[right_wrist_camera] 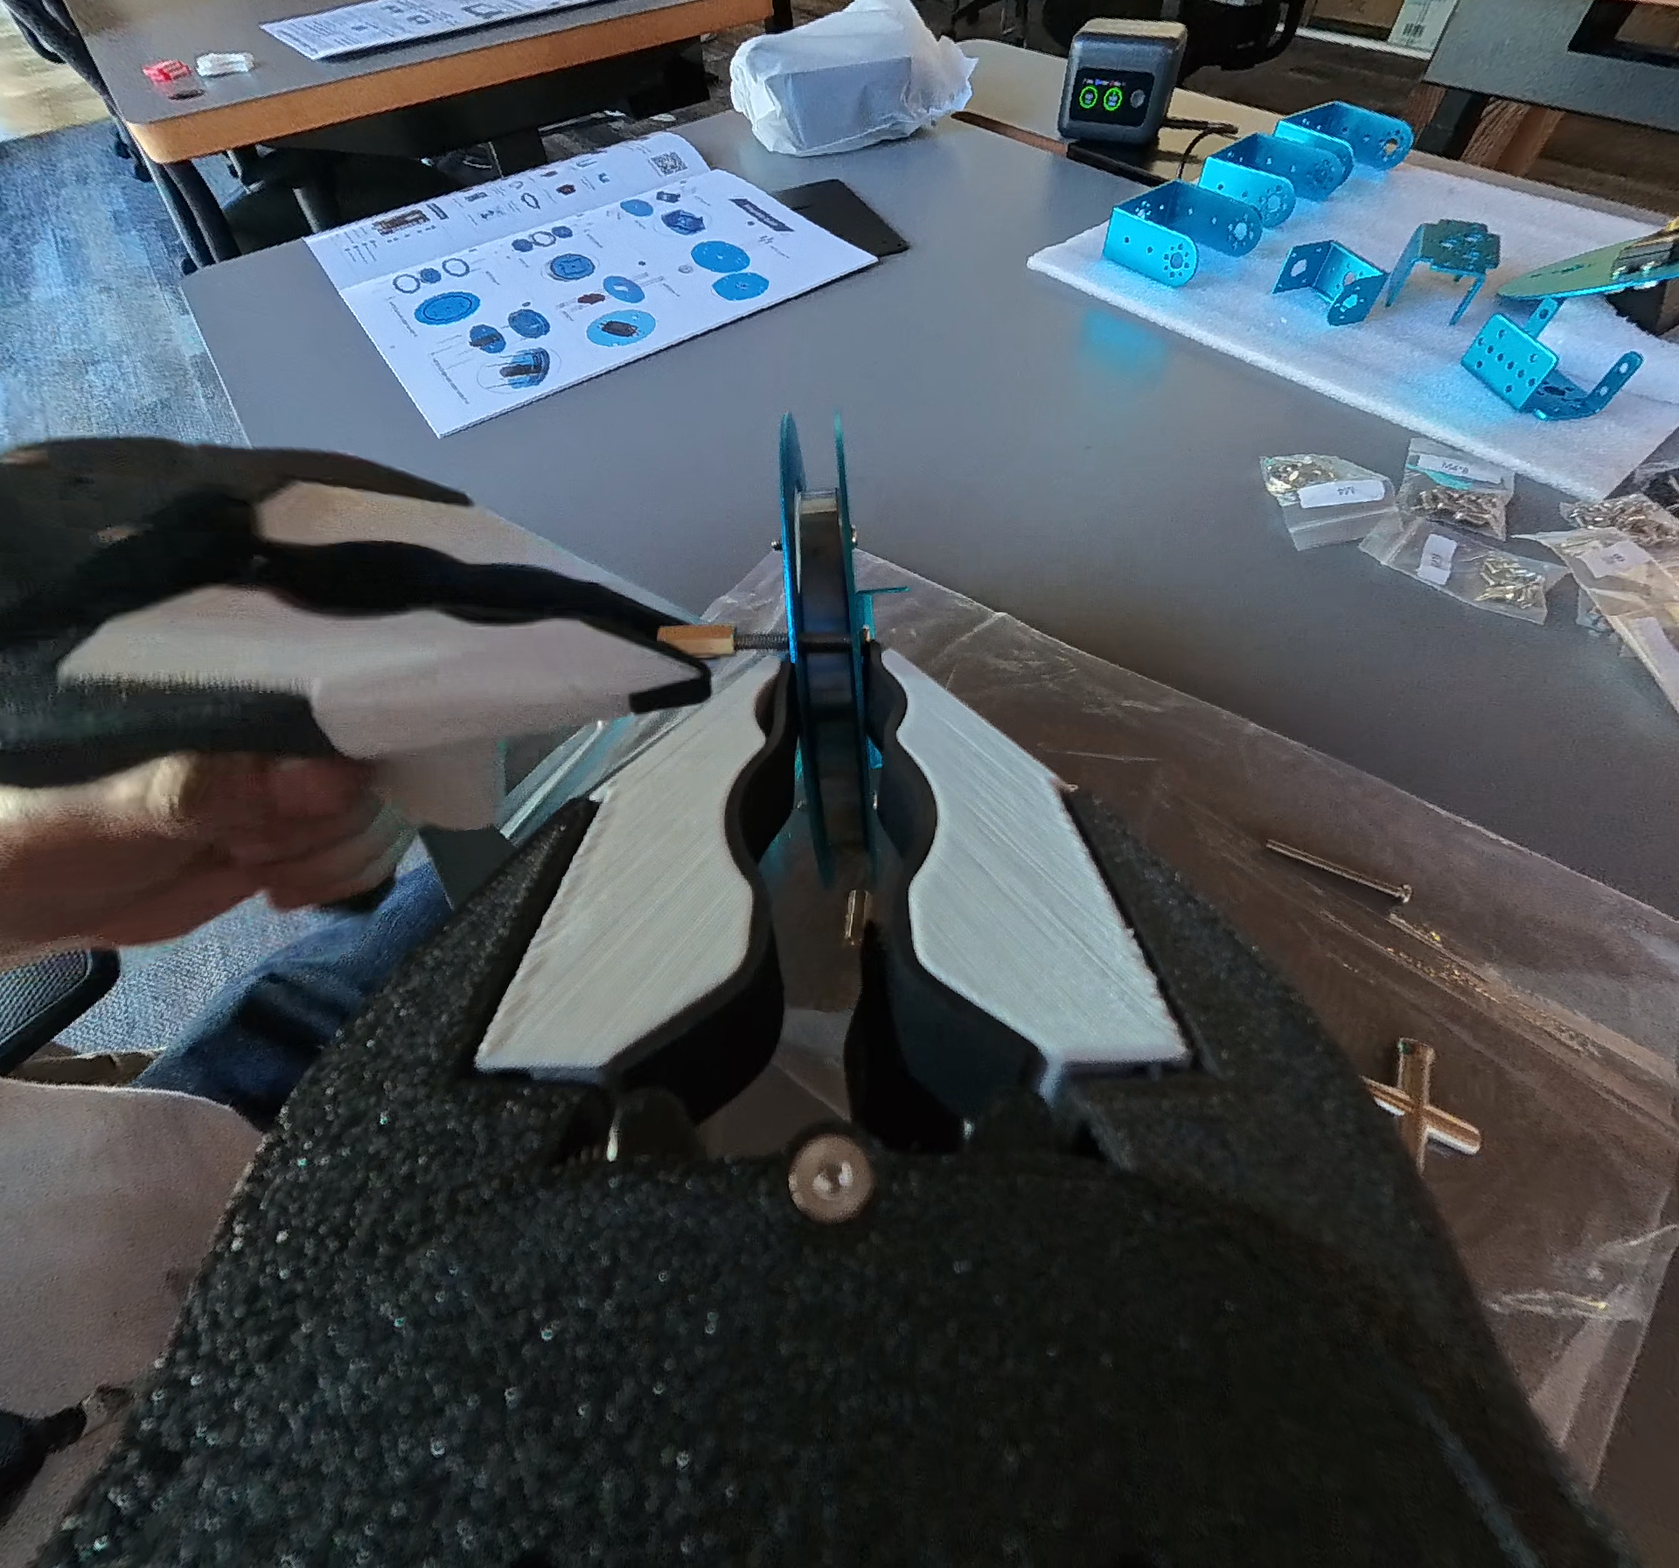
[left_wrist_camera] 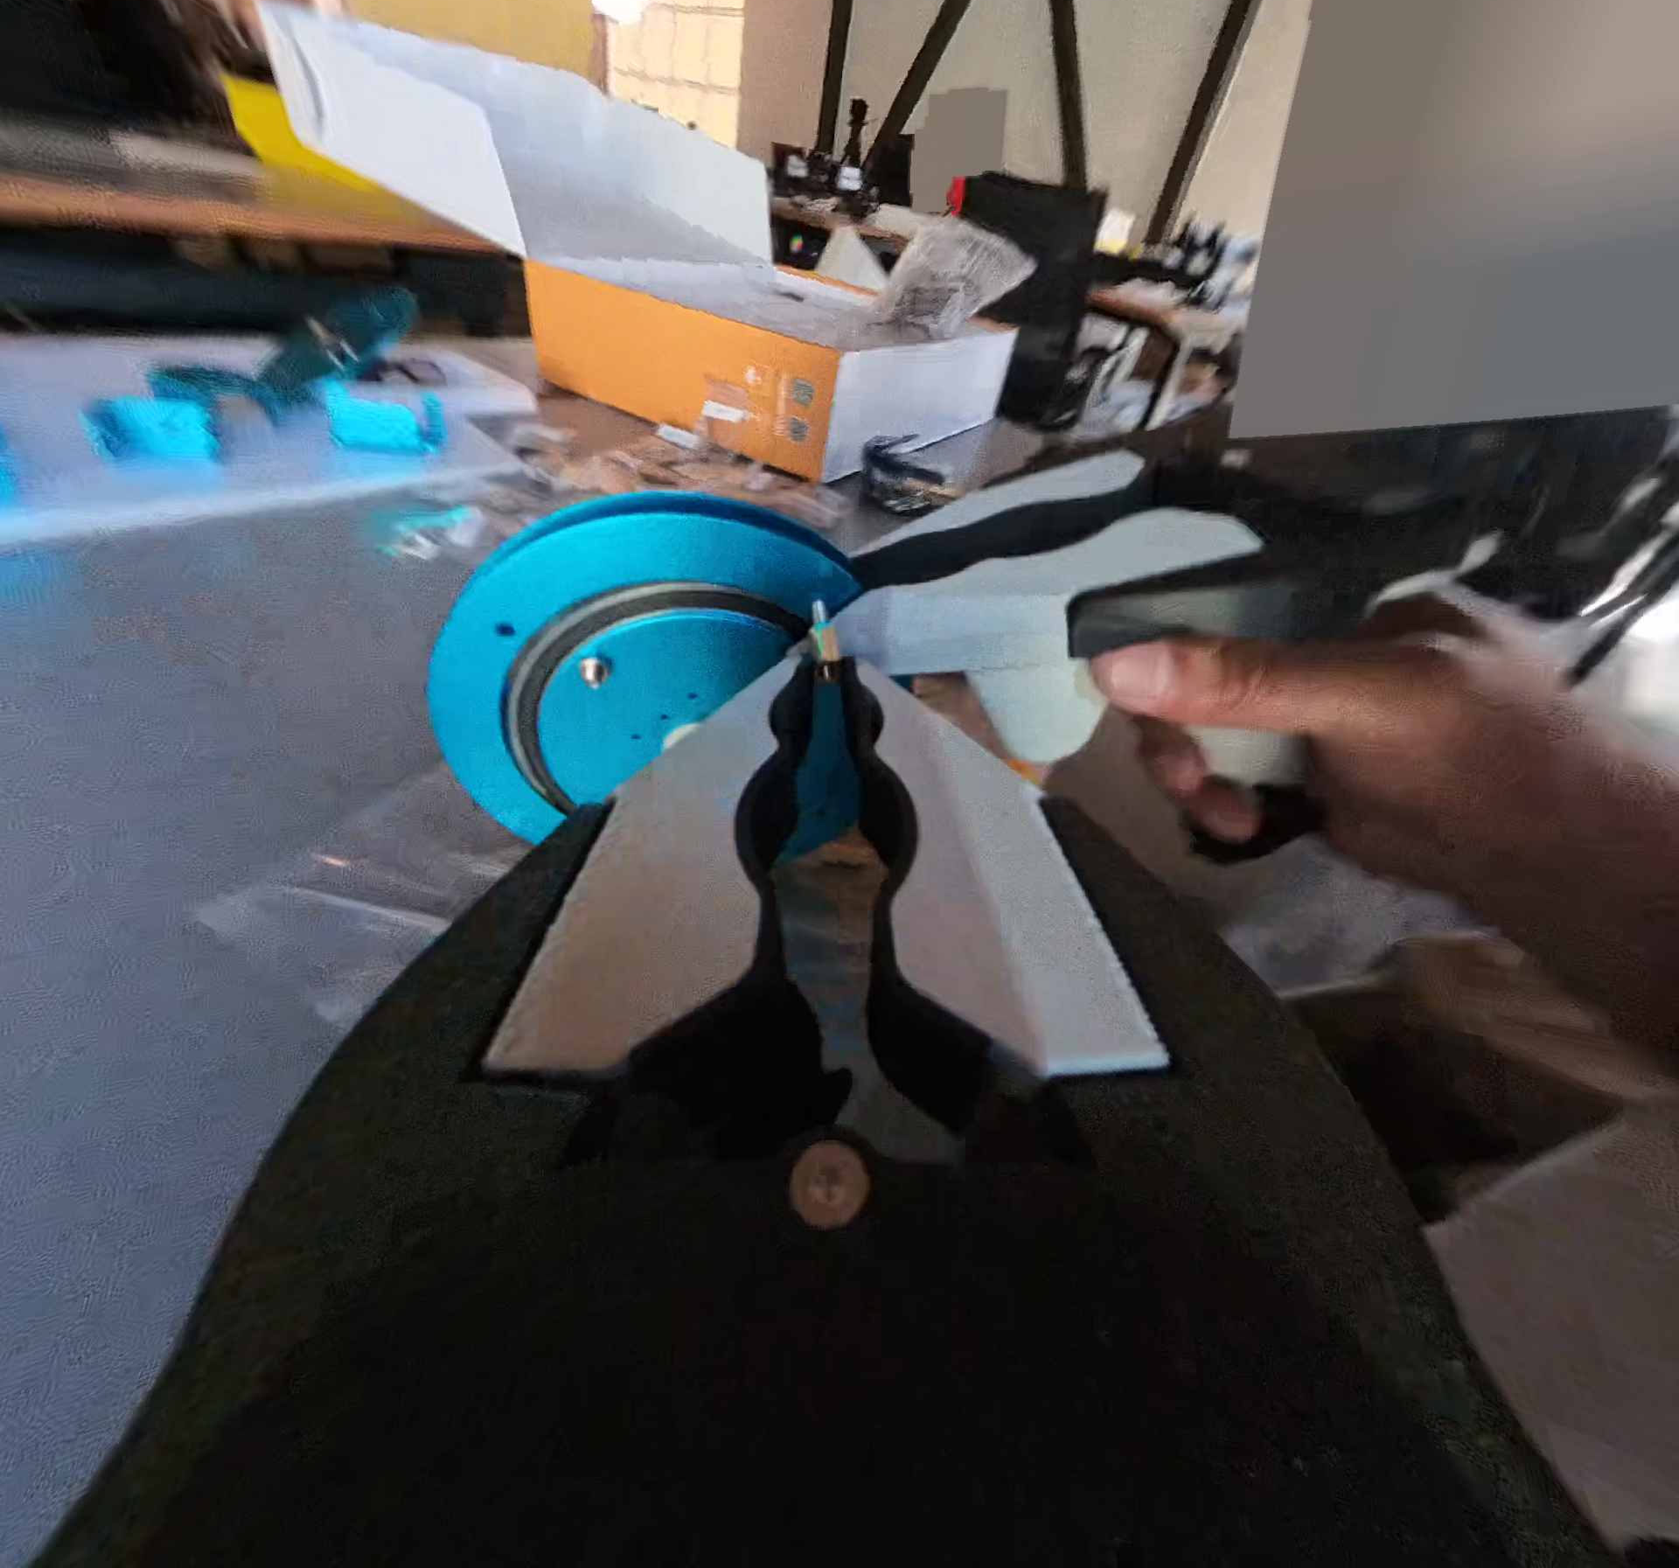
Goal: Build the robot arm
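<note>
A blue round disc assembly [left_wrist_camera: 636, 561], two plates with a black ring between them, is held upright above the grey table [right_wrist_camera: 999, 470]. My right gripper [right_wrist_camera: 825, 661] is shut on the assembly's lower part, seen edge-on [right_wrist_camera: 789, 479]. My left gripper [left_wrist_camera: 825, 679] is shut on a small brass standoff [left_wrist_camera: 822, 643] and holds it against the disc's face. In the right wrist view the left gripper [right_wrist_camera: 686, 652] comes in from the left with the standoff [right_wrist_camera: 695, 641], whose thread reaches into the disc. The right gripper [left_wrist_camera: 854, 593] shows in the left wrist view, held by a hand [left_wrist_camera: 1317, 707].
An open manual [right_wrist_camera: 591, 270] lies at the back left. A white foam sheet [right_wrist_camera: 1363, 361] with several blue brackets [right_wrist_camera: 1172, 239] lies at the right, with bags of screws [right_wrist_camera: 1454, 507] in front. A long screw [right_wrist_camera: 1336, 870] and a cross wrench [right_wrist_camera: 1422, 1115] lie on clear plastic. An orange-and-white box [left_wrist_camera: 690, 343] stands open. Left and right tips are no more than a few centimetres apart. It is some 15 cm from my right tips to the cross wrench [right_wrist_camera: 1422, 1115].
</note>
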